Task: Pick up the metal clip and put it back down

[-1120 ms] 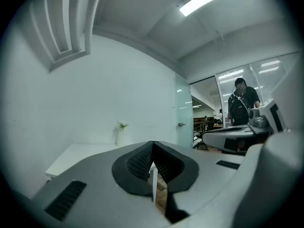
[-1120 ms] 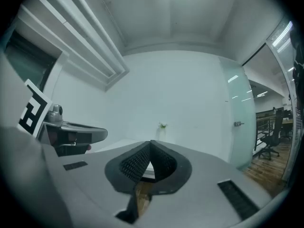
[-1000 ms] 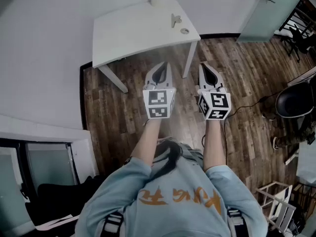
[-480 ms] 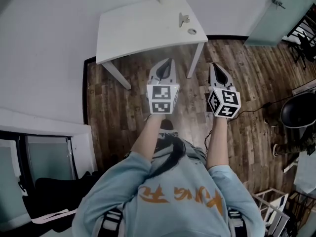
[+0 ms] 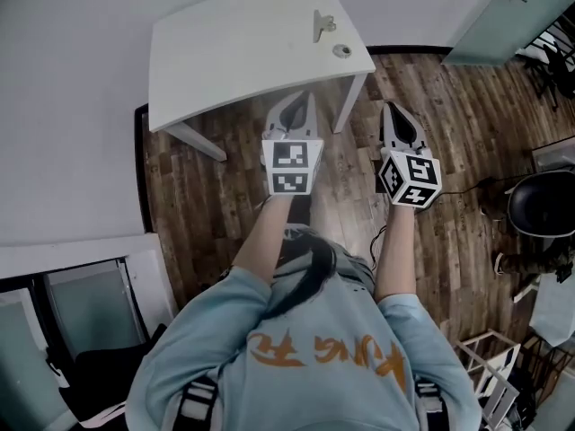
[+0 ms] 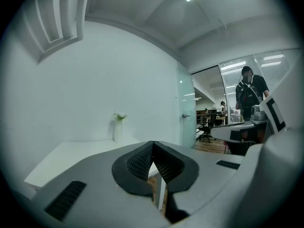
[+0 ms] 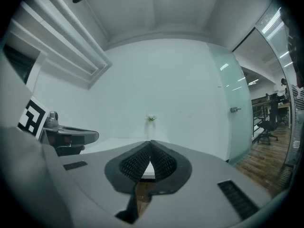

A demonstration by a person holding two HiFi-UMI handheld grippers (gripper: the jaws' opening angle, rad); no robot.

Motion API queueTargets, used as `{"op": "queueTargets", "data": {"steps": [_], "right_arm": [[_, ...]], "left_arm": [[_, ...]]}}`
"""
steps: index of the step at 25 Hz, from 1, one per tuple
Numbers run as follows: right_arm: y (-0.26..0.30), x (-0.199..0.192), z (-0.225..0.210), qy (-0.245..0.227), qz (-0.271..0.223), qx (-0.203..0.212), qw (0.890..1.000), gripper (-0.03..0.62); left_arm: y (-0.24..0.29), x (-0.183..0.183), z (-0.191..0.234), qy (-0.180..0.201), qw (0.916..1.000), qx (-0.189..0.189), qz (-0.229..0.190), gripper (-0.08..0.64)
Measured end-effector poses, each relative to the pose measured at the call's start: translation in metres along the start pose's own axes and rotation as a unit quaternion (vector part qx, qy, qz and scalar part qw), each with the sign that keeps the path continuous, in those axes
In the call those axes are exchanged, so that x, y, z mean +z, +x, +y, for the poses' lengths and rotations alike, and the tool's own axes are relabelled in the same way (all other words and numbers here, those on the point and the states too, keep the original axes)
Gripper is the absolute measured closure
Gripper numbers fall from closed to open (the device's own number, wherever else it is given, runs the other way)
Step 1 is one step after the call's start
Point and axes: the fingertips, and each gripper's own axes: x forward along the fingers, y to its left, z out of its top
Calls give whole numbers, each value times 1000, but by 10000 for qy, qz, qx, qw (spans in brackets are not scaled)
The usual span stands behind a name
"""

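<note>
Approach: metal clip (image 5: pixel 321 25) on table (image 5: pixel 225 57), far-right corner; left gripper (image 5: pixel 300 101), right gripper (image 5: pixel 392 110) pressed together, empty, short of table. Spread right jaws before reaching.

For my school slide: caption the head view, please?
Left gripper and right gripper, both shut, over wood floor, short of the white table bearing the metal clip.

Overhead head view; both gripper views face table (image 5: pixel 234 52).
</note>
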Motion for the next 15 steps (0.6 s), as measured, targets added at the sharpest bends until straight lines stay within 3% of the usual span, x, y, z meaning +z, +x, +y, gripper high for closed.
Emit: {"op": "queueTargets", "data": {"steps": [3,6,9,15], "right_arm": [[46,-7,-28,47,43,-270,9996,580],[110,1,-48,-249,48,-574,9980,580],[182,8,-55,-294,21,-435,9986,580],[293,-10,-38,-205,474,47,9987,580]], "left_arm": [[49,-8,22,45,9998,-31,193,535],[103,-2,56,139,9994,-9,306,535],[162,-6,91,153,9990,59,427,535],[235,-31,155,-239,9956,271,859,535]]}}
